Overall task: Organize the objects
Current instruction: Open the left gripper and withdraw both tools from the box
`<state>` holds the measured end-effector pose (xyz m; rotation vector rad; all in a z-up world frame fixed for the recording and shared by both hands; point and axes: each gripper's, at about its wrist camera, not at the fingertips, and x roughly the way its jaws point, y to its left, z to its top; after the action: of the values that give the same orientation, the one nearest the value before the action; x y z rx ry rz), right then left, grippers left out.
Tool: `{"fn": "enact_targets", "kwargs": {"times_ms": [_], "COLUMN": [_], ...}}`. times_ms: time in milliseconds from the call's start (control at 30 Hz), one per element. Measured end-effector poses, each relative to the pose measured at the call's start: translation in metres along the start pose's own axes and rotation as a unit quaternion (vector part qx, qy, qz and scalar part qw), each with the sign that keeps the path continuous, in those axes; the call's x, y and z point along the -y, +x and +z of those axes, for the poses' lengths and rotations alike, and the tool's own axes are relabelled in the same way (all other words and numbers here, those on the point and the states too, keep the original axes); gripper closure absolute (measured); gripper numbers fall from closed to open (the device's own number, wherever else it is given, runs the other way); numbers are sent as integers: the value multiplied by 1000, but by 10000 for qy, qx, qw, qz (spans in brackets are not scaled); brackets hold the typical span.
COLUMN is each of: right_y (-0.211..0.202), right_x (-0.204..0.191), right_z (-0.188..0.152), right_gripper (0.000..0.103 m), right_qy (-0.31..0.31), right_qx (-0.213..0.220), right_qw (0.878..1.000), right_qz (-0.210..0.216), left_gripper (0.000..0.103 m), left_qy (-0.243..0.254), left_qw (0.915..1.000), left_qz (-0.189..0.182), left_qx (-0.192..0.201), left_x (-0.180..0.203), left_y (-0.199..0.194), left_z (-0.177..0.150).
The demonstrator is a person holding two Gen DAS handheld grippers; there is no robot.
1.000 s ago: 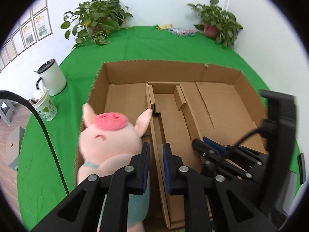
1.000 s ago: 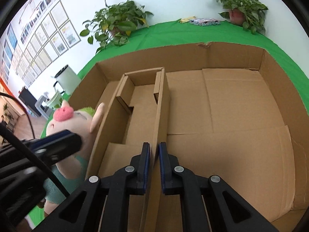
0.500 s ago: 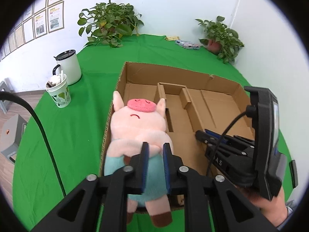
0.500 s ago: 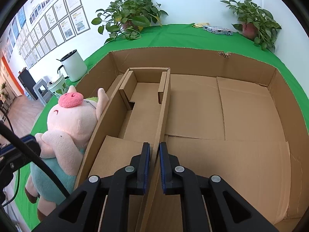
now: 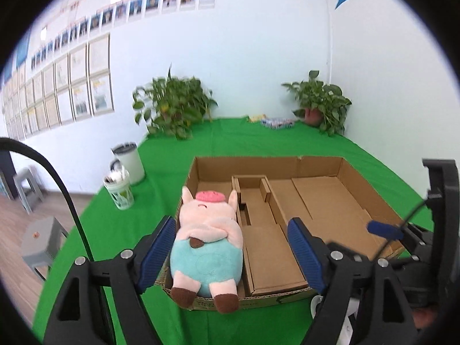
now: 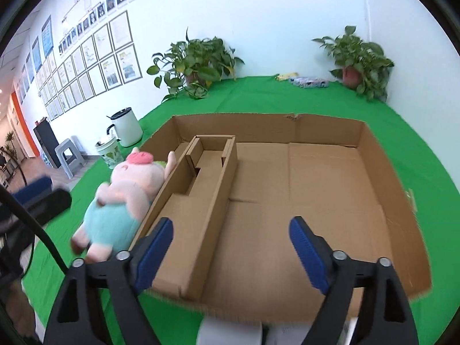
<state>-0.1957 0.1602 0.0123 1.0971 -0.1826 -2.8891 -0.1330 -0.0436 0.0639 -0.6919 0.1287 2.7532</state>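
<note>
A pink plush pig (image 5: pixel 207 238) in a teal outfit lies on its back in the left compartment of a shallow cardboard box (image 5: pixel 356 189), feet over the near rim. It also shows in the right wrist view (image 6: pixel 123 198), left of the box's inner divider (image 6: pixel 212 201). My left gripper (image 5: pixel 231 256) is open and empty, drawn back from the pig. My right gripper (image 6: pixel 230 247) is open and empty, above the near edge of the box (image 6: pixel 388 172).
The box sits on a green tablecloth (image 5: pixel 258 141). A white kettle (image 5: pixel 128 163) and a paper cup (image 5: pixel 119 189) stand at the left. Two potted plants (image 5: pixel 172 106) (image 5: pixel 322 106) and small packets (image 5: pixel 276 122) are at the back. Grey stools (image 5: pixel 40 241) stand off the table's left.
Both grippers have opened and pulled back. The left let go of the pig, which now lies in the left compartment. The right let go of the divider.
</note>
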Motion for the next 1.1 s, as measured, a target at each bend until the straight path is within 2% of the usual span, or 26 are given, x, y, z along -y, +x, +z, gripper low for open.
{"fn": "enact_targets", "kwargs": {"times_ms": [100,200,333,533,567,633,667,700,733,767,833,900,933,967,1000,1033,1067,1100], "right_y": [-30,-56,-87,-118,-119,-123,-123,-123,-119,-119,-120,-121,-120,-119,-115,-110,-108,-107], "right_x": [1,3,12,26,28,30,31,31,27,27,28,30,31,32,34,35,37,39], "right_z": [-27,-53,-84,-119,-120,-124,-126,-127,-126,-128,-130,-133,-133,-134,-132,-132,-133,-135], "right_gripper": [1,1,1,3,6,21,38,59,69,80,82,82,81,72,43,25,3,3], "right_qy": [-109,-203,-1,182,214,268,256,222,188,151,140,151,170,204,228,258,311,347], "right_qx": [37,177,338,375,374,393,392,374,355,361,414,405,400,376,326,261,267,296], "right_qw": [9999,9994,9985,9975,9976,9976,9976,9977,9976,9972,9968,9963,9959,9953,9951,9951,9952,9951], "right_qz": [29,-209,-426,-564,-549,-500,-507,-521,-565,-639,-674,-737,-791,-867,-907,-918,-892,-877], "left_gripper": [23,23,23,23,24,40,61,94,101,101,101,97,89,59,29,22,22,22], "left_qy": [189,39,-96,-3,70,197,232,252,264,240,184,98,34,-55,-112,-170,-184,-133], "left_qw": [9994,9992,9990,9990,9991,9992,9994,9995,9996,9997,9998,9999,9998,9995,9992,9993,9996,9998], "left_qz": [122,-24,-205,-300,-285,-194,-91,0,53,67,24,-78,-143,-262,-330,-326,-214,-117], "left_qx": [279,386,381,323,304,279,229,165,85,24,-19,-61,-109,-182,-171,-90,-3,7], "left_x": [16,27,42,55,57,61,63,65,65,65,63,60,59,56,55,54,54,55], "left_y": [-21,-39,-57,-70,-70,-69,-67,-64,-61,-58,-56,-54,-53,-51,-52,-53,-54,-54], "left_z": [-6,-15,-27,-38,-39,-42,-43,-44,-46,-49,-55,-59,-61,-61,-63,-65,-66,-66]}}
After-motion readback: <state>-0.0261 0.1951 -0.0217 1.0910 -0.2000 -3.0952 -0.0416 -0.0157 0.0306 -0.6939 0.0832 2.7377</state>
